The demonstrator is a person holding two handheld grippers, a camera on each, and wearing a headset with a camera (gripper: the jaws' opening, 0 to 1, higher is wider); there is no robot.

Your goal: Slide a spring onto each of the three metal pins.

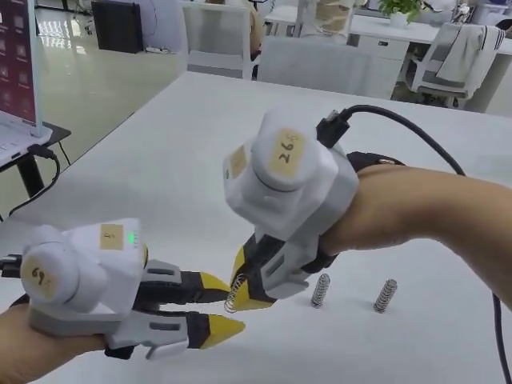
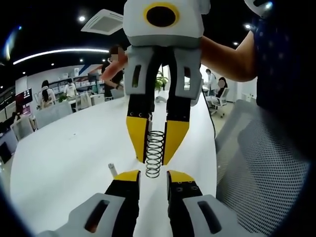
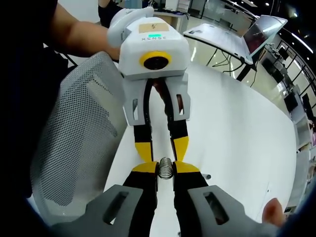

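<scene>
The right gripper (image 3: 165, 169) clenches a coiled steel spring (image 2: 154, 150), its axis roughly upright. The left gripper (image 2: 154, 174), with its fingers (image 2: 128, 176) parted and empty, faces the spring's lower end.

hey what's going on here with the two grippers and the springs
A person works at a white table with a gripper in each hand. The right gripper pinches a spring at its jaw tips. The left gripper faces it, open and empty. Two more springs stand upright nearby, and a small pin stands on the table.
</scene>
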